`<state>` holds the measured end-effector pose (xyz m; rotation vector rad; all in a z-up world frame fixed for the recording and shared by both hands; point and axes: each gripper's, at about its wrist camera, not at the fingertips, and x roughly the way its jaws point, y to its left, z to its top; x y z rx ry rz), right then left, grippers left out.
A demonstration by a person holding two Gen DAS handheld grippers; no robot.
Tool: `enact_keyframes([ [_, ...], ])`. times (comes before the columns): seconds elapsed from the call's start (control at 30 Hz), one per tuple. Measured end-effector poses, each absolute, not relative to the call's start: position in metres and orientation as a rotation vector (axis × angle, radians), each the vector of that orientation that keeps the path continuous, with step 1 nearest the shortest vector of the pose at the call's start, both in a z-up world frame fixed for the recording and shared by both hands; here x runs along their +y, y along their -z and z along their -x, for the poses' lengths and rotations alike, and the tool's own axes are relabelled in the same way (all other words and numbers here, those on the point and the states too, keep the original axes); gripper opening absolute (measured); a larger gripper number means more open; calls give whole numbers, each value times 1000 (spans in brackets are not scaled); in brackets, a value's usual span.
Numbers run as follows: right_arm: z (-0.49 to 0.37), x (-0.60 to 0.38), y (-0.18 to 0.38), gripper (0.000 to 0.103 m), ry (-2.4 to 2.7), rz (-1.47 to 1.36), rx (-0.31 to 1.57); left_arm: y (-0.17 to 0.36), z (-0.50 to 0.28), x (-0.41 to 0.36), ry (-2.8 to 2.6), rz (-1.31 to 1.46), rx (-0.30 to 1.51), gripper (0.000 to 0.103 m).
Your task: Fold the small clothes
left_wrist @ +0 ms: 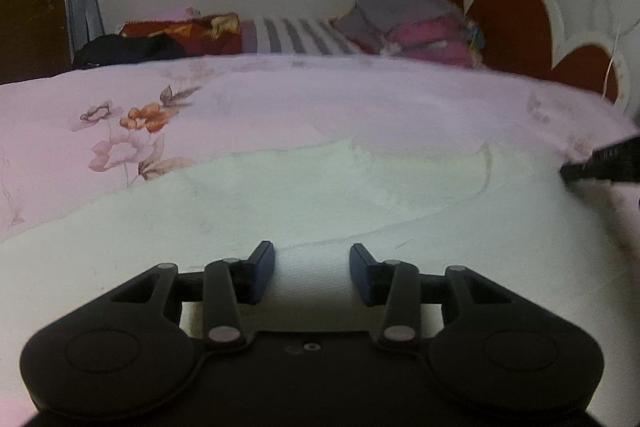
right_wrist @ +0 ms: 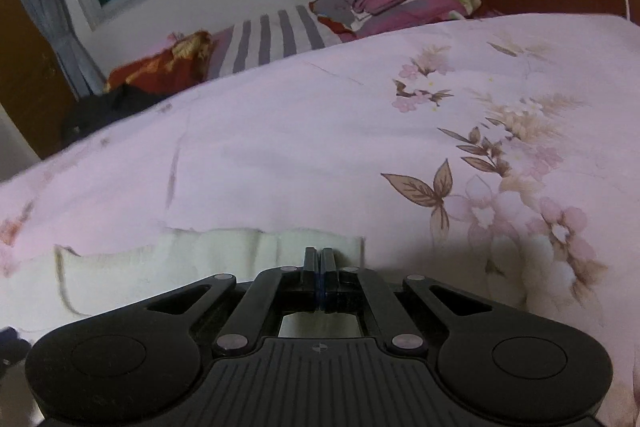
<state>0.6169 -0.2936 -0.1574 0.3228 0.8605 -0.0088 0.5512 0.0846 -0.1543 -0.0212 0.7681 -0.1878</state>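
Observation:
A small white garment (left_wrist: 304, 195) lies flat on the pink floral bedsheet (left_wrist: 120, 115). My left gripper (left_wrist: 312, 267) is open just above the garment's near part, with white cloth showing between its fingers. In the right wrist view the garment (right_wrist: 160, 263) lies at lower left on the sheet (right_wrist: 320, 147). My right gripper (right_wrist: 319, 259) is shut at the garment's right corner; whether cloth is pinched between the fingers cannot be told. The right gripper's tip shows at the right edge of the left wrist view (left_wrist: 600, 163).
A pile of grey and pink folded clothes (left_wrist: 408, 23) sits at the far right by the red-and-white headboard (left_wrist: 512, 23). A striped sheet (left_wrist: 300, 35), a red patterned cloth (left_wrist: 184, 31) and a black item (left_wrist: 128, 51) lie at the far side under the window.

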Motion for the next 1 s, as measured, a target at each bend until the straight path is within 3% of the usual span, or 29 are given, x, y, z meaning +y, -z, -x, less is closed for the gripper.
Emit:
enact_keyframes([
  [0.1, -592, -287, 158, 0, -2, -301, 901, 165, -548, 81, 198, -12, 814, 42],
  [0.37, -507, -271, 143, 0, -8, -280, 883, 148, -504, 83, 190, 23, 724, 42],
  [0.57, -485, -267, 138, 0, 27, -296, 858, 161, -498, 83, 183, 33, 788, 43],
  [0.63, -480, -264, 136, 0, 17, -277, 848, 160, -492, 86, 151, 52, 764, 52],
  [0.7, -484, -264, 153, 0, 14, -293, 946, 158, -488, 92, 128, 83, 765, 52],
  [0.8, -478, -260, 141, 0, 15, -261, 942, 148, -469, 113, 68, 141, 713, 73],
  [0.93, -467, -255, 130, 0, 12, -287, 916, 141, -445, 168, -41, 249, 687, 72],
  [1.0, -465, -246, 128, 0, -5, -270, 910, 140, -432, 206, -122, 295, 679, 66],
])
